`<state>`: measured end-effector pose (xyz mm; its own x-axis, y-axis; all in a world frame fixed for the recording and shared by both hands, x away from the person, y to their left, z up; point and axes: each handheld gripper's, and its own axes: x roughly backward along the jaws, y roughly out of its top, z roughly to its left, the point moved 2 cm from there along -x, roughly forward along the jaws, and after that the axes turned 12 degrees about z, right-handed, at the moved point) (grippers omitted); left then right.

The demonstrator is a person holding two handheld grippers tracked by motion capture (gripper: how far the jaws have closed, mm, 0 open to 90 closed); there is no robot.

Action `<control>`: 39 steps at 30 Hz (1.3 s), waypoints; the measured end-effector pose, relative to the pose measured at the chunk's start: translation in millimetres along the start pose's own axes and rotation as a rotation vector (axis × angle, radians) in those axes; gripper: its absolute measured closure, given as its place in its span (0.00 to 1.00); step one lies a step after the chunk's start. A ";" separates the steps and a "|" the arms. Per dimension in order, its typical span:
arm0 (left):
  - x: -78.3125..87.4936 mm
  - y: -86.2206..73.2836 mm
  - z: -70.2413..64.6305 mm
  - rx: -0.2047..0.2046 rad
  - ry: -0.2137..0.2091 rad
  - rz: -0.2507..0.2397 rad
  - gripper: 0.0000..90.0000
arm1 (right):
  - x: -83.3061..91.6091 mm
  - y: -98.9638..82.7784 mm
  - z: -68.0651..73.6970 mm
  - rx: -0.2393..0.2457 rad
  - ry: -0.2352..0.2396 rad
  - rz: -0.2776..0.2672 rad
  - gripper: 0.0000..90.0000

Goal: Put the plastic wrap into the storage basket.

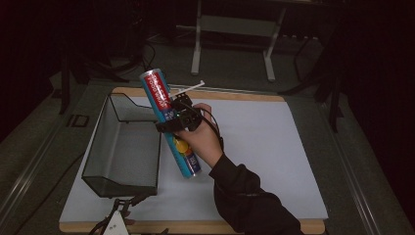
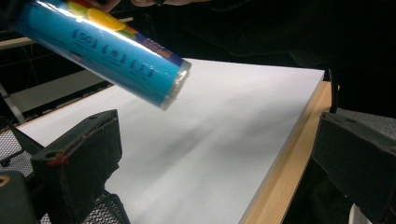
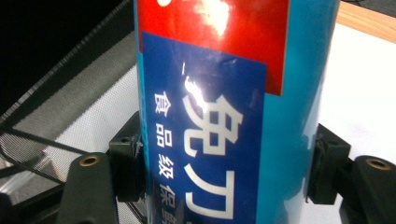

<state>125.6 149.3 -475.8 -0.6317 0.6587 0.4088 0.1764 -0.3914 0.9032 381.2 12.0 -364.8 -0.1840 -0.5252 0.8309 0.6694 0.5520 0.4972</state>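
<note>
The long blue cylindrical tube with a red and dark blue label is held tilted in the air just beside the black wire-mesh basket, pinched at mid-length by the right gripper. If the basket is judged the goal, the tube is best levelled over the opening and lowered before release. The left gripper, jaws spread and empty, is held low at the near edge of the white-covered desk.

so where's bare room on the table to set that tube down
Free: the white sheet right of the right gripper, out to the wooden edge. Crowded: the left side, taken by the mesh basket, with the tube over its right wall.
</note>
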 end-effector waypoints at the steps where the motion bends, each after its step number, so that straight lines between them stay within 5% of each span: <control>1: 0.1 -0.1 0.2 -0.001 0.002 0.003 0.03 | -0.2 2.2 1.5 -0.004 0.006 -0.011 0.35; 12: 0.3 -0.6 0.0 -0.016 0.019 0.008 0.03 | -6.4 26.7 26.6 -0.039 0.066 -0.101 0.35; 21: 2.9 -0.8 1.4 0.004 0.019 0.005 0.03 | -24.2 42.8 43.1 -0.073 0.053 -0.161 0.35; 39: 6.7 -0.2 2.7 0.012 0.031 -0.011 0.03 | -91.4 47.2 50.3 -0.152 0.074 -0.145 0.35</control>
<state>123.4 155.5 -472.9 -0.6565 0.6426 0.3951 0.1785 -0.3766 0.9090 393.4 118.6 -404.7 -0.2365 -0.6414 0.7298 0.7419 0.3659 0.5619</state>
